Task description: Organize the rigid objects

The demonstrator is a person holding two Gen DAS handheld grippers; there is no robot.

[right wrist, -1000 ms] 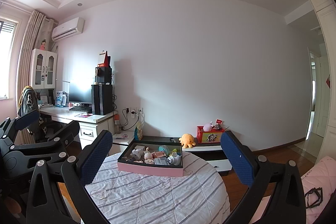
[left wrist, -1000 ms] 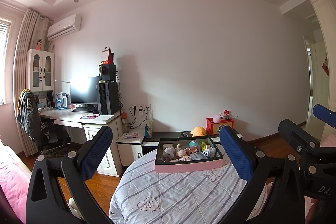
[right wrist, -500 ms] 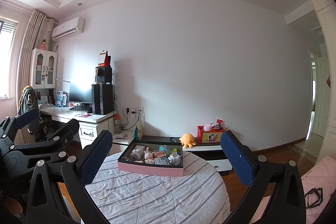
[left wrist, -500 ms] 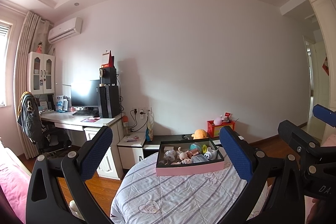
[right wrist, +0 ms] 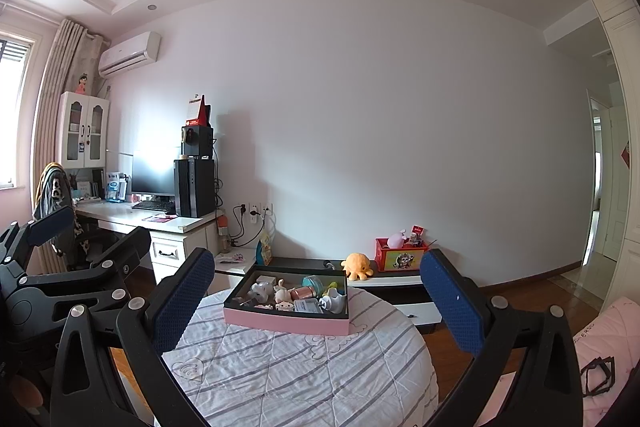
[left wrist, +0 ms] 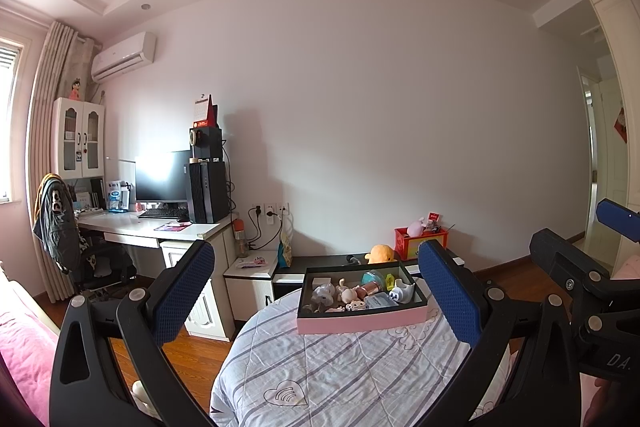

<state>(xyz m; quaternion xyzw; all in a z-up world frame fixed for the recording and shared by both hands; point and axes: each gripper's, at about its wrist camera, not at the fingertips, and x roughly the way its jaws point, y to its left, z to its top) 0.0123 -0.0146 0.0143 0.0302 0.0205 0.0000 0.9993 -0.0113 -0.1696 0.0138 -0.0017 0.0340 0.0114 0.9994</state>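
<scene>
A shallow pink box (left wrist: 362,323) with a dark inside holds several small toys and figurines (left wrist: 356,295). It sits at the far edge of a round table with a striped grey quilted cover (left wrist: 340,367). The box also shows in the right wrist view (right wrist: 286,323), with its toys (right wrist: 296,295). My left gripper (left wrist: 316,295) is open and empty, held above the near side of the table, well short of the box. My right gripper (right wrist: 316,297) is open and empty, likewise short of the box. The right gripper shows at the right of the left wrist view (left wrist: 592,267).
A white desk (left wrist: 160,231) with a monitor and a black computer tower stands at the left. A low dark cabinet (right wrist: 384,277) behind the table carries an orange plush toy (right wrist: 358,265) and a red box (right wrist: 400,255). Pink bedding (left wrist: 20,355) lies at the left edge.
The left wrist view has tilted up slightly, so the box and table sit a little lower in its frame. The right gripper has barely moved. Both grippers stay open.
</scene>
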